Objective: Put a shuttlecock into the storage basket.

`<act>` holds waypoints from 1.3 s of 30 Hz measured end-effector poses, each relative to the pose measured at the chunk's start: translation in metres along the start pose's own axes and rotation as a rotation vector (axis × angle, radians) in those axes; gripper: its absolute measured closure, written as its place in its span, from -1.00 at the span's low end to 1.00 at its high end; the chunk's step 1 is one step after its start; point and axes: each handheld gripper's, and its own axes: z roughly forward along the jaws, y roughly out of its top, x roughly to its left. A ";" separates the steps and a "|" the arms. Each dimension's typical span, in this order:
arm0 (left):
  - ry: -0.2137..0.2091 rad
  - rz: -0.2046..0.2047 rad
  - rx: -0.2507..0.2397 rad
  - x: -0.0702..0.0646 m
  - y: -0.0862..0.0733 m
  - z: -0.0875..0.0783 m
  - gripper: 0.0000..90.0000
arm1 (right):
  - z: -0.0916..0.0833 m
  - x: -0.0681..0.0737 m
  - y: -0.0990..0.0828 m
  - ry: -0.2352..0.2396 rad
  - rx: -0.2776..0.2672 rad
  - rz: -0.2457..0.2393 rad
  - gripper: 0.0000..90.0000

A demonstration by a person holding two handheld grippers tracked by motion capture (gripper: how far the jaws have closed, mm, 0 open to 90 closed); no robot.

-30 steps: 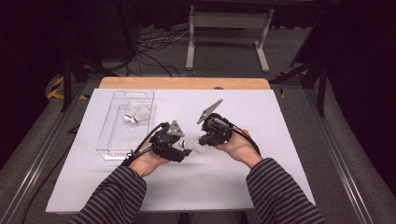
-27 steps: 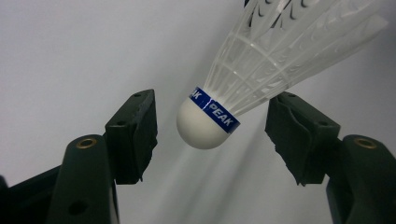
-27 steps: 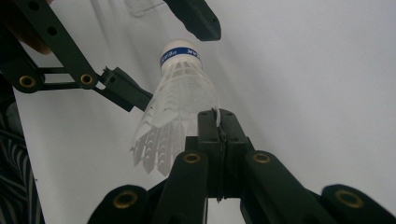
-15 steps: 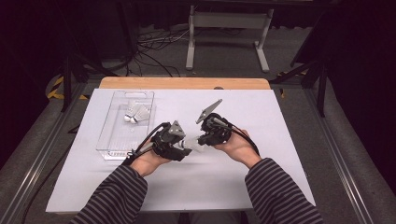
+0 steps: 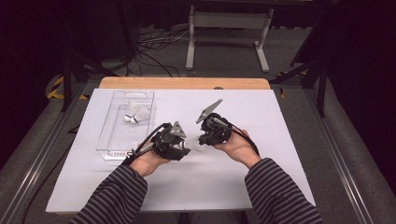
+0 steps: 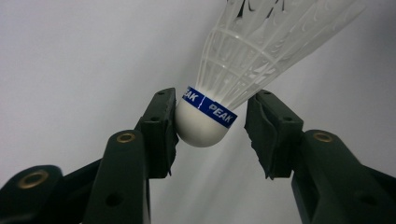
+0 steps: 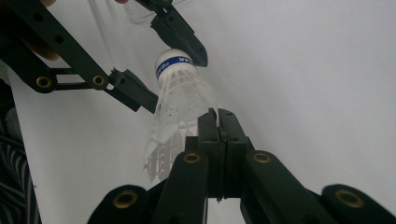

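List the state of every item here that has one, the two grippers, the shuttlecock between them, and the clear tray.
Right gripper: shut on the shuttlecock's skirt.
Left gripper: part open, jaws have just been closing around the cork; one pad touches, the other stands apart.
Shuttlecock: held off the table, cork toward the left gripper.
Clear tray: lying flat on the table, open-topped, holding two more shuttlecocks.

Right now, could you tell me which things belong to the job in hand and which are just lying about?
In the job: white feathered shuttlecock with blue band; left gripper; right gripper.

Lying about: clear plastic tray; two white shuttlecocks inside it.
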 end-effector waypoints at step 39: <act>0.014 0.060 0.036 -0.005 0.001 -0.001 0.42 | -0.004 -0.006 -0.007 -0.071 -0.032 0.020 0.74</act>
